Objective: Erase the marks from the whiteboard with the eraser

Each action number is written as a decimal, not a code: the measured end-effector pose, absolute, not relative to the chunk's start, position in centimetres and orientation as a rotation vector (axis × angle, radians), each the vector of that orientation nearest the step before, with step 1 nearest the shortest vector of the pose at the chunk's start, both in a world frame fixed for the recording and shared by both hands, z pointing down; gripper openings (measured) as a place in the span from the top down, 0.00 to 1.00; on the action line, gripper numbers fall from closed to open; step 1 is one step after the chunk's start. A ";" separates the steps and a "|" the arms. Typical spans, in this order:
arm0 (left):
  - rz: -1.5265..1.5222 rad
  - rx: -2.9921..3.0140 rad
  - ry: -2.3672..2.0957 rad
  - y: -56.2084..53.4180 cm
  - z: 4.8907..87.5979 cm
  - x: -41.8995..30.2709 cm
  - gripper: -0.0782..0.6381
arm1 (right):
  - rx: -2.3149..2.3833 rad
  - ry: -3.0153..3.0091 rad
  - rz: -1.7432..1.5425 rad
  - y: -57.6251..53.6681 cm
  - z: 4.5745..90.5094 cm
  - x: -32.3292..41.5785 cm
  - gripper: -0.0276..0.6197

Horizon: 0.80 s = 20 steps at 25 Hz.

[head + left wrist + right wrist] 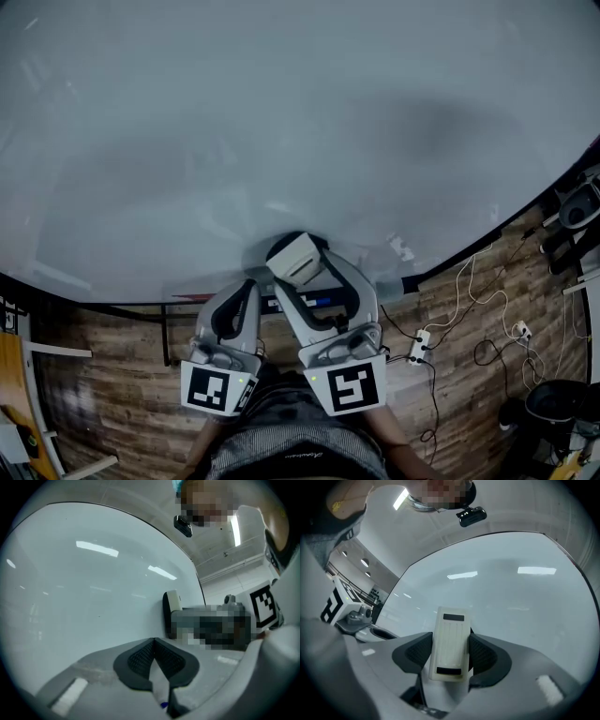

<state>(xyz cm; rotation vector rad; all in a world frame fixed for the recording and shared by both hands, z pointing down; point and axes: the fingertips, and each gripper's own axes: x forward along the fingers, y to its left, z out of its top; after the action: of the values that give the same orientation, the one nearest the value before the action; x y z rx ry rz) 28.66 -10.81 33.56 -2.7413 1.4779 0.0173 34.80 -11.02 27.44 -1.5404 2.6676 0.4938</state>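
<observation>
The whiteboard (281, 122) fills most of the head view, and I make out no distinct marks on it. My right gripper (302, 274) is shut on a cream eraser (298, 255) held against the board's lower edge. In the right gripper view the eraser (450, 644) stands upright between the dark pads (485, 654), with the board (511, 597) behind it. My left gripper (249, 289) hangs just left of it, near the board's ledge. Its pads (140, 658) meet at the tips in the left gripper view with nothing gripped. The eraser (172, 603) shows there with its black felt on the board (84, 597).
A ledge under the board carries a blue marker (317, 302). Below lies a wood-plank floor (122, 394). A white power strip (419, 345) with trailing cables sits at the right, and a dark bin (558, 403) stands at the far right. The person's lap fills the bottom centre.
</observation>
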 end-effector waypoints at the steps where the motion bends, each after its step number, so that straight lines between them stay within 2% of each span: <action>1: 0.019 -2.739 1.475 -10.8 33.4 29.2 0.89 | -1.534 2.670 0.495 -11.0 27.4 35.3 0.57; 9: 0.010 -2.716 1.519 -10.9 33.3 33.5 0.89 | -1.504 2.702 0.497 -11.3 27.3 40.3 0.57; 16: 0.030 -2.735 1.571 -10.7 34.6 32.7 0.89 | -1.540 2.730 0.524 -11.7 27.8 41.0 0.57; 20: 0.028 -2.730 1.523 -10.3 33.8 36.9 0.89 | -1.592 2.686 0.520 -11.8 27.4 46.3 0.57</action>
<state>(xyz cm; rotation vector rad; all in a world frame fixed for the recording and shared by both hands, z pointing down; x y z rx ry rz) 36.91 -10.26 33.79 -2.7296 1.5230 0.0284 46.31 -11.76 27.45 -1.5921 2.6863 0.5199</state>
